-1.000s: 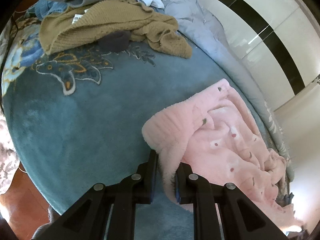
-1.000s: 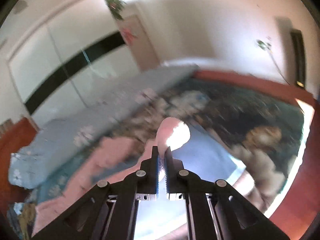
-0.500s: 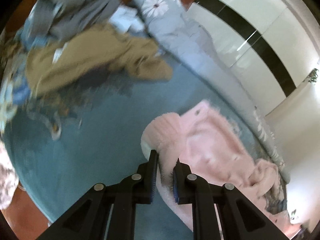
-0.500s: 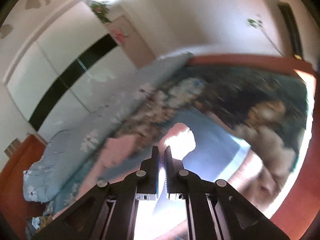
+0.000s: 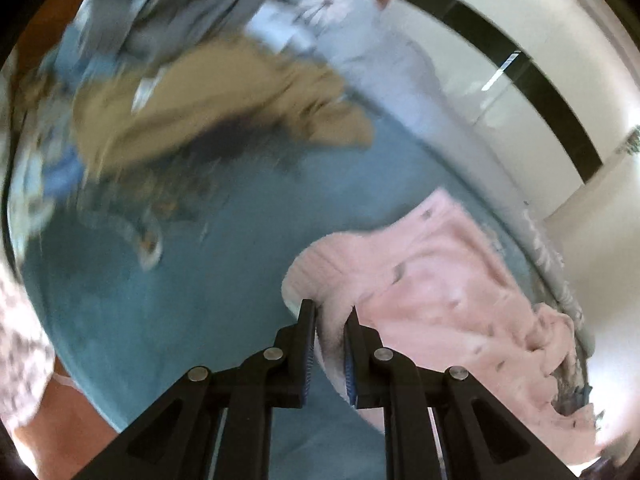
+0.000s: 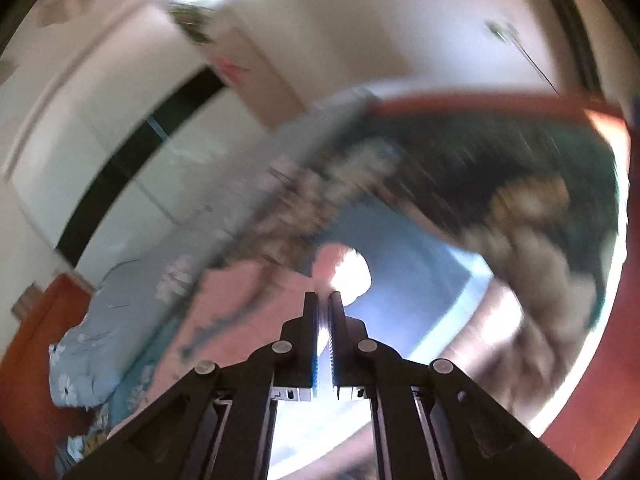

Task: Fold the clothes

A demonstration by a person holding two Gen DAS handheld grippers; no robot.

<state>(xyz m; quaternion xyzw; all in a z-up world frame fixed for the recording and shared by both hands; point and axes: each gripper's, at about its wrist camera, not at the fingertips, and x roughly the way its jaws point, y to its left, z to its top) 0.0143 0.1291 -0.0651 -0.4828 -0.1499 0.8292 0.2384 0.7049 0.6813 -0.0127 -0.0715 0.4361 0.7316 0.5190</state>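
Stretching across the teal blanket (image 5: 224, 300), the fluffy pink garment (image 5: 448, 300) with small dark spots lies rumpled toward the right of the left wrist view, one thick edge drawn up into the left gripper (image 5: 330, 316). That gripper's fingers are nearly together, pinching a fold of the pink fleece between their blue-lined pads. Over on the other end, the right gripper (image 6: 323, 300) is clamped tight, fingers almost touching, with a rounded bit of pink cloth poking out just past the tips, glaring in the light. Beyond the garment, a tan knitted sweater (image 5: 224, 112) and a heap of grey clothes (image 5: 176, 16) sit at the far side of the blanket, all blurred. A pale blue flowered quilt (image 5: 380, 44) runs along the bed's edge beside a white wardrobe (image 5: 520, 40) with a black band.
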